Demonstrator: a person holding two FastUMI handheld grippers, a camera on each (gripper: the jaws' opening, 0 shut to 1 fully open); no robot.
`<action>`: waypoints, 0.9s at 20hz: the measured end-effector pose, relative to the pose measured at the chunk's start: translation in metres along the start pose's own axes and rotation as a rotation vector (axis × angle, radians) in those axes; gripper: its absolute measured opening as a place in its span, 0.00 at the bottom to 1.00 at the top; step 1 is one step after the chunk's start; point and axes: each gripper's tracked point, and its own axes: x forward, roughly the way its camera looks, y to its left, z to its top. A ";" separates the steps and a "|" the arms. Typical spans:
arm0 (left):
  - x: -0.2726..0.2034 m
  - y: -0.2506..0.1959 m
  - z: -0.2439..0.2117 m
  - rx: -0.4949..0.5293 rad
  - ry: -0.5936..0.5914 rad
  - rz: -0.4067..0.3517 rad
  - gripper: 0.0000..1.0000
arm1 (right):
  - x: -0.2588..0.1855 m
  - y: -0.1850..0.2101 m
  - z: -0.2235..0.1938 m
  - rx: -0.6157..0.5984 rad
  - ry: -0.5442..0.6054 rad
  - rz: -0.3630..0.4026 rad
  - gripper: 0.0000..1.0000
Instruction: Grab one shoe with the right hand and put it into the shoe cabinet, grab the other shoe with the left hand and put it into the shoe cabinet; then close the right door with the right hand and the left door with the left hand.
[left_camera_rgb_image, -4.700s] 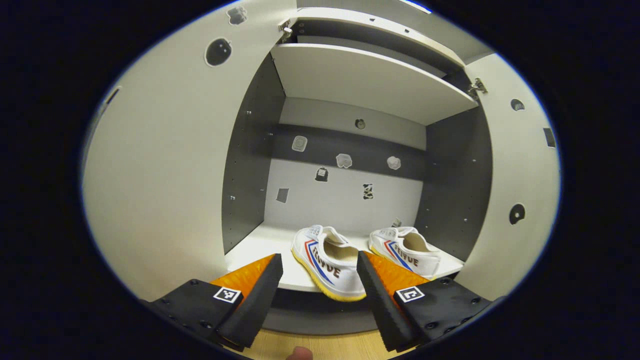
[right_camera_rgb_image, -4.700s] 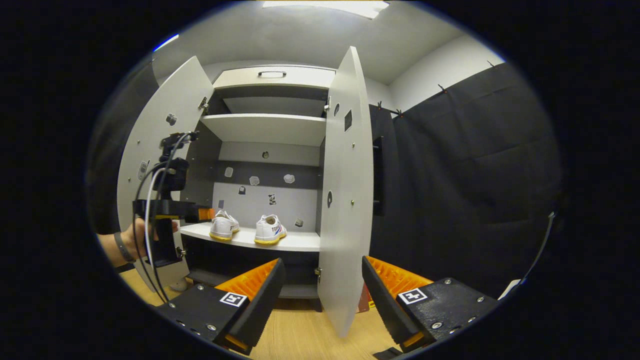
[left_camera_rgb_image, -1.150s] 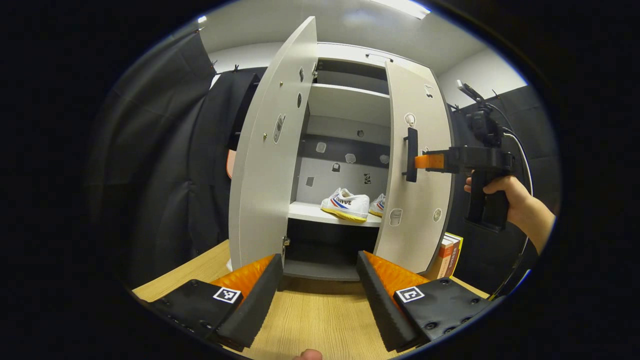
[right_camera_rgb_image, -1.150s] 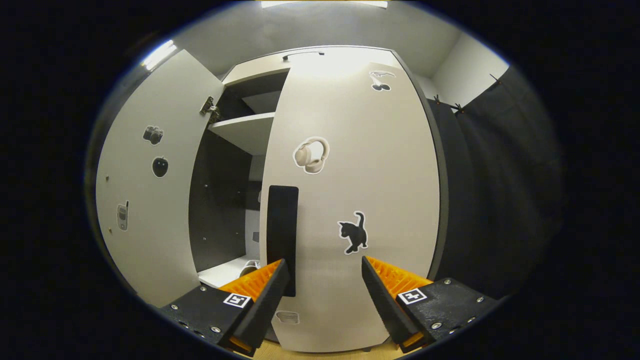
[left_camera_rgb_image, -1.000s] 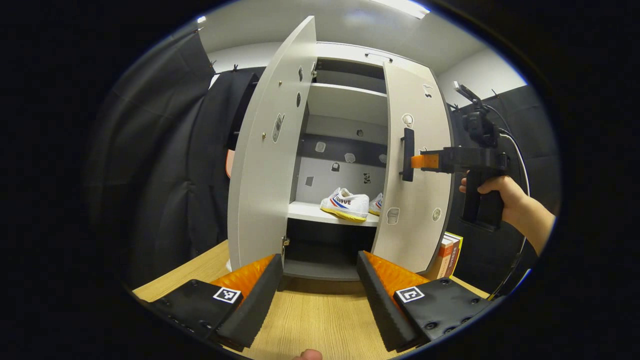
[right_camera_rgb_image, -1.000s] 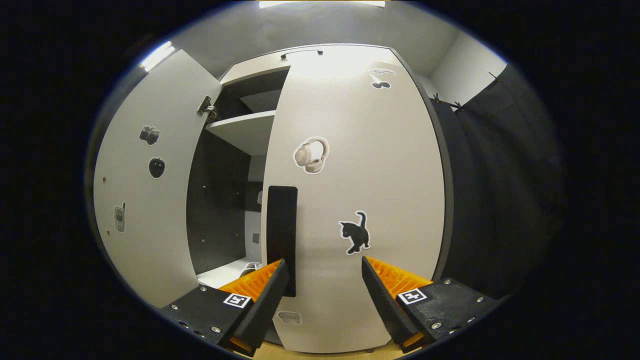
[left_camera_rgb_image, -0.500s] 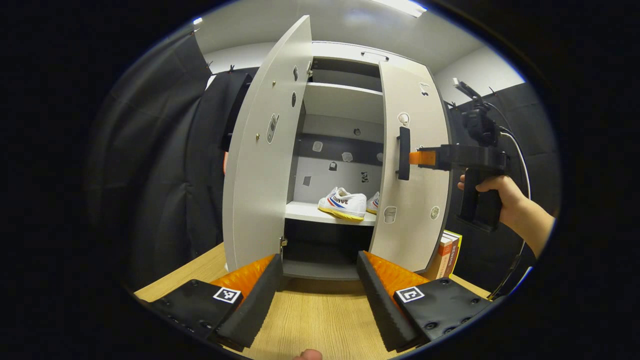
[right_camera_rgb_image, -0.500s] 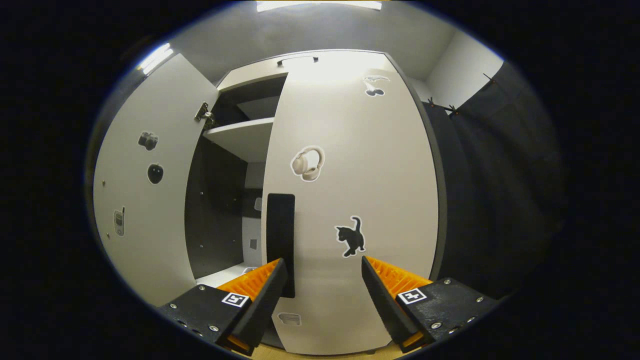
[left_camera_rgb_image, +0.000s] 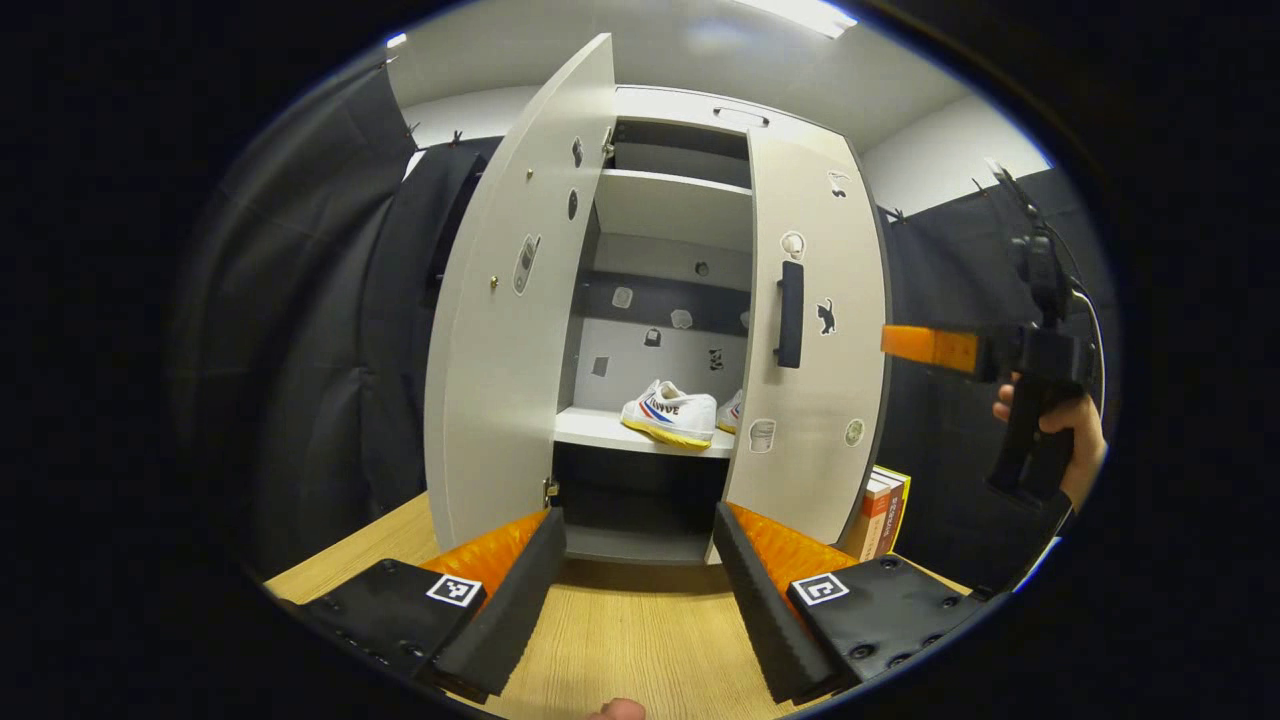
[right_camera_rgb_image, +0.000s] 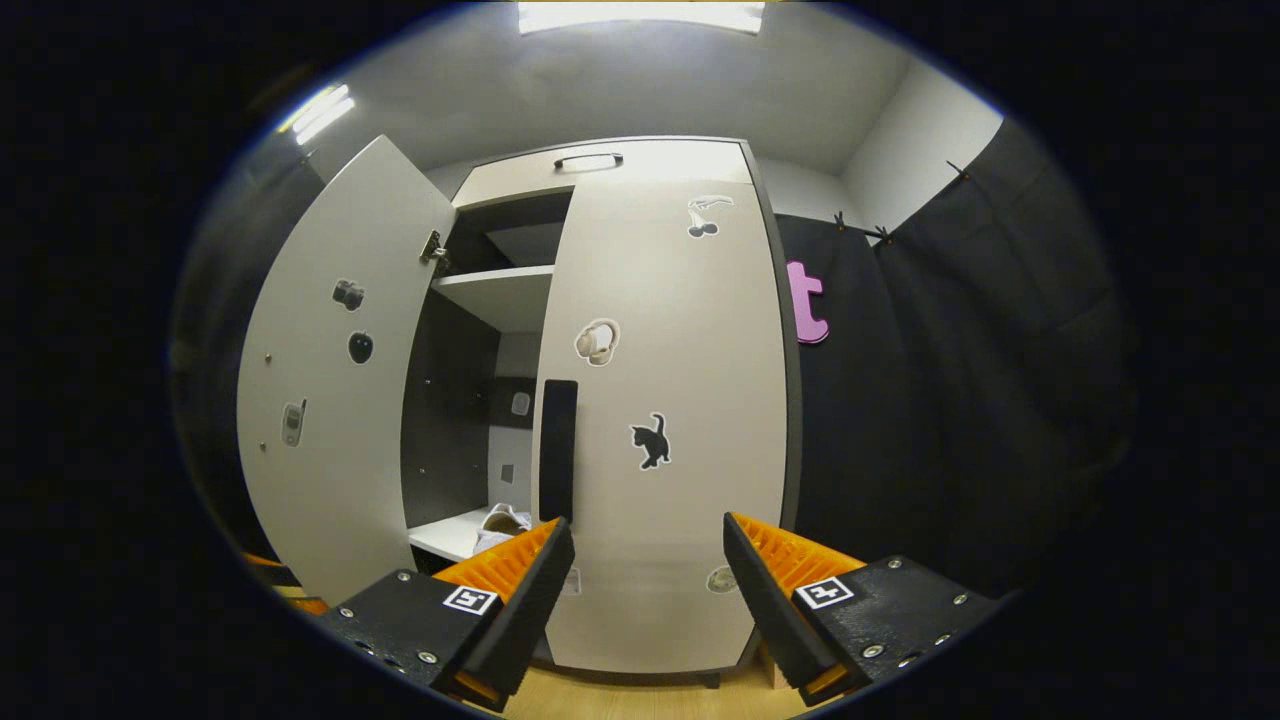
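- Shoe cabinet (left_camera_rgb_image: 680, 105): a tall pale unit standing on a wooden floor (left_camera_rgb_image: 620, 640), with a dark interior and a top handle; in the right gripper view (right_camera_rgb_image: 520, 175) its front faces the camera.
- Right door (left_camera_rgb_image: 815, 400): swung nearly flush with the cabinet front, a narrow gap remaining at its free edge; in the right gripper view (right_camera_rgb_image: 690, 520) it bears a black vertical handle (right_camera_rgb_image: 557, 450) and several stickers.
- Left door (left_camera_rgb_image: 500, 360): standing wide open, its inner face turned toward the interior; also seen in the right gripper view (right_camera_rgb_image: 330, 400).
- Left gripper (left_camera_rgb_image: 635, 590): low in front of the cabinet above the floor, jaws spread apart with nothing between them.
- Right gripper (right_camera_rgb_image: 645, 590): jaws parted and empty, facing the right door without touching it; in the left gripper view (left_camera_rgb_image: 925, 345) it sits off to the right of that door, clear of it, held by a hand (left_camera_rgb_image: 1075, 440).
- Shoes: one white shoe (left_camera_rgb_image: 668, 412) with blue and red stripes and a yellow sole lies on the lower shelf (left_camera_rgb_image: 600, 430); the second shoe (left_camera_rgb_image: 732, 408) lies just beside it, mostly hidden behind the right door.
- Books (left_camera_rgb_image: 885, 505): upright on the floor, just right of the cabinet.
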 end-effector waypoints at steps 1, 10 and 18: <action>0.001 -0.001 0.000 -0.002 -0.001 -0.004 0.99 | -0.013 -0.003 -0.009 -0.010 0.006 -0.013 0.92; -0.009 0.012 0.043 -0.020 -0.083 0.047 0.99 | -0.088 -0.007 -0.044 -0.052 0.010 -0.076 0.94; -0.037 0.158 0.157 -0.006 -0.222 0.405 0.97 | -0.084 0.009 -0.037 -0.023 -0.004 -0.022 0.94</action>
